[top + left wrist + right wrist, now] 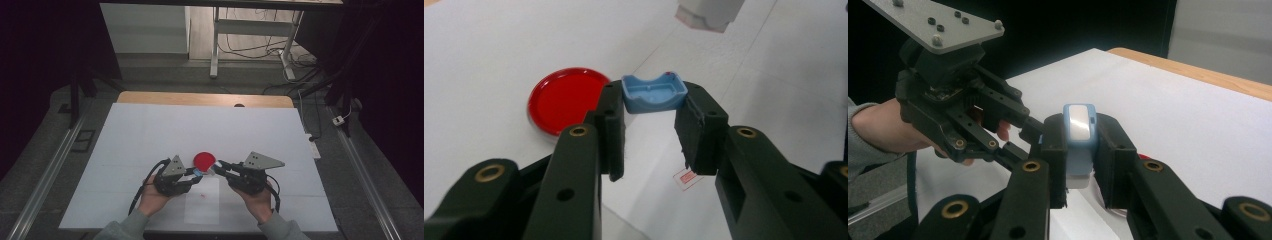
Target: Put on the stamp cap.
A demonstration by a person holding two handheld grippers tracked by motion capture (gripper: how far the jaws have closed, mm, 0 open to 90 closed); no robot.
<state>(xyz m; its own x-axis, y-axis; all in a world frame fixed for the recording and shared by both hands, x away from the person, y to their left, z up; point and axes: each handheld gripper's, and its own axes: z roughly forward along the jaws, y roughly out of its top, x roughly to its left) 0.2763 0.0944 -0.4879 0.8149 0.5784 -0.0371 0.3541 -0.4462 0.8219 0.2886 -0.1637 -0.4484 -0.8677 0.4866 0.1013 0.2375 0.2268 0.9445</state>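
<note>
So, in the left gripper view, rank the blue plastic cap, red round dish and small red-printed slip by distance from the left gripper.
1. Blue plastic cap: clamped between the left gripper fingers.
2. Small red-printed slip: on the table below the fingers.
3. Red round dish: on the table, beyond the fingers to the left.

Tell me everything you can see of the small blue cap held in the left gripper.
The blue cap is a small light-blue plastic shell, rounded at its corners, with a hollow inside and a curved notch in its far wall. A red speck sits on its rim. It is held clear of the white table, hollow side toward the camera, pinched at its two ends between the black pads of the left gripper. The red round lid lies on the table beyond it to the left, apart from it.
</note>
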